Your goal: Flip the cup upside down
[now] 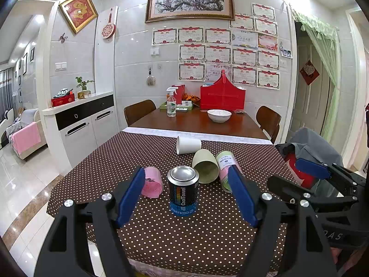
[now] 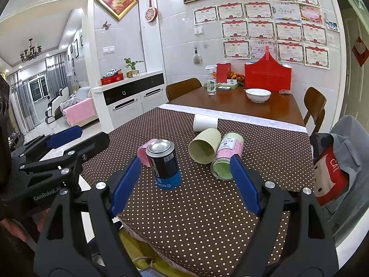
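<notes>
Five containers sit on the dotted tablecloth [image 1: 161, 235]: one dark CoolTowel can [image 1: 183, 190] standing upright with its print upside down, and four lying on their sides. The pink cup [image 1: 152, 182] lies just left of the can; the pale green cup [image 1: 206, 166] lies to its right with its mouth facing the cameras, touching a clear tube [image 1: 224, 169] of pink and green contents. The white cup [image 1: 188, 144] lies farther back, near the cloth's far edge. Beyond, on bare wood, stand one white bowl [image 1: 219, 115], one spray bottle [image 1: 171, 102] and one red basket [image 1: 222, 95]. The left gripper [image 1: 185, 198] hangs released, its jaws flanking the can without touching. The right gripper [image 2: 185, 185] is likewise spread wide and empty, the can between it and the pink cup.
</notes>
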{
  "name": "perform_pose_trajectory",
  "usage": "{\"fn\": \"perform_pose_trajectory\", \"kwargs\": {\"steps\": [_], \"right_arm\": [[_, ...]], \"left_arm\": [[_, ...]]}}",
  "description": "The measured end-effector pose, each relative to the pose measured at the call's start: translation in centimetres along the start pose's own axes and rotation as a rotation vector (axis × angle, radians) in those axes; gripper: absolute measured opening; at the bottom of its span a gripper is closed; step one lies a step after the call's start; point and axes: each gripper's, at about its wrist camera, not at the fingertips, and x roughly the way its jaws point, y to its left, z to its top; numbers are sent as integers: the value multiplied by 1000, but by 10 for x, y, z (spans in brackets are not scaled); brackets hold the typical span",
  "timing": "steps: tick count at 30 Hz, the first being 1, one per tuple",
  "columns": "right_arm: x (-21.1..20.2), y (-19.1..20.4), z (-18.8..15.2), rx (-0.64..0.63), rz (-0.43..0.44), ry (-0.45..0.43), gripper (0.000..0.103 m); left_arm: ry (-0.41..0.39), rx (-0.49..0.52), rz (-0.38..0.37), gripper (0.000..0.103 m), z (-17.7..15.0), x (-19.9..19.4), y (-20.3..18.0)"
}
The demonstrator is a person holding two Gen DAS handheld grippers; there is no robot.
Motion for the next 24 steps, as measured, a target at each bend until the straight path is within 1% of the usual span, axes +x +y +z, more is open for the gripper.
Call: {"fn": "perform_pose_trajectory", "kwargs": {"steps": [24], "right_arm": [[1,-2,-4,11,10,9,78]], "left_arm": [[6,-3,5,73,0,4,-3]]}}
